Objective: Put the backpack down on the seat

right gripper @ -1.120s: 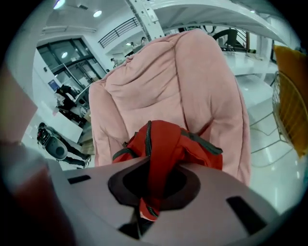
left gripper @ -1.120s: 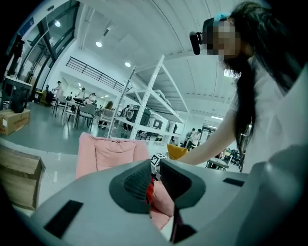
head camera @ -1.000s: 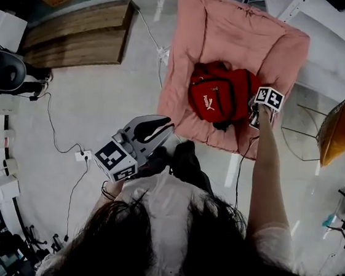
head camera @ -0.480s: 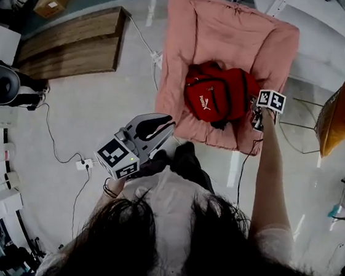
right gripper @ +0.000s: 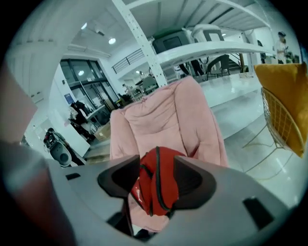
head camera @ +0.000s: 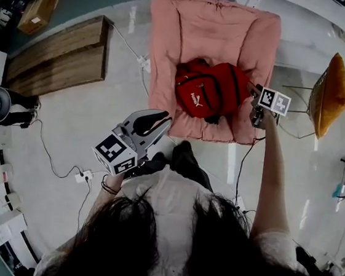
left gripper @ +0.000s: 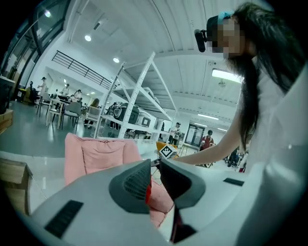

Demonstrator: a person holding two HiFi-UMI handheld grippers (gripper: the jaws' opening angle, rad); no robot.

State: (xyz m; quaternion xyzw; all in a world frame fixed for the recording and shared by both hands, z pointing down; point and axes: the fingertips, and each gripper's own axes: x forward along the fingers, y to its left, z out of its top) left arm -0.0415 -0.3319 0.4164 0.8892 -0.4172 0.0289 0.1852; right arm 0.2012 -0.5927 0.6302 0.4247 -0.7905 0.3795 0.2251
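A red backpack (head camera: 205,95) lies on the seat of a pink armchair (head camera: 197,26). My right gripper (head camera: 253,94) hovers at the backpack's right edge, over the chair's right arm. Its jaws are opening and nothing is pressed between them. In the right gripper view the backpack (right gripper: 156,185) shows through the gap of the right gripper (right gripper: 158,166), with the armchair (right gripper: 163,115) behind. My left gripper (head camera: 165,122) is held near my body, short of the chair's front, shut and holding nothing. In the left gripper view the left gripper (left gripper: 155,162) points at the armchair (left gripper: 96,153).
A yellow cushion (head camera: 329,93) rests on a wire chair right of the armchair. A wooden pallet (head camera: 58,53) lies on the floor to the left. Cables and a power strip (head camera: 81,175) trail over the floor. White shelving (head camera: 321,27) stands behind the chair.
The right gripper, which was against the backpack's right side, now stands slightly off it. The backpack stays on the seat. The left gripper has hardly moved.
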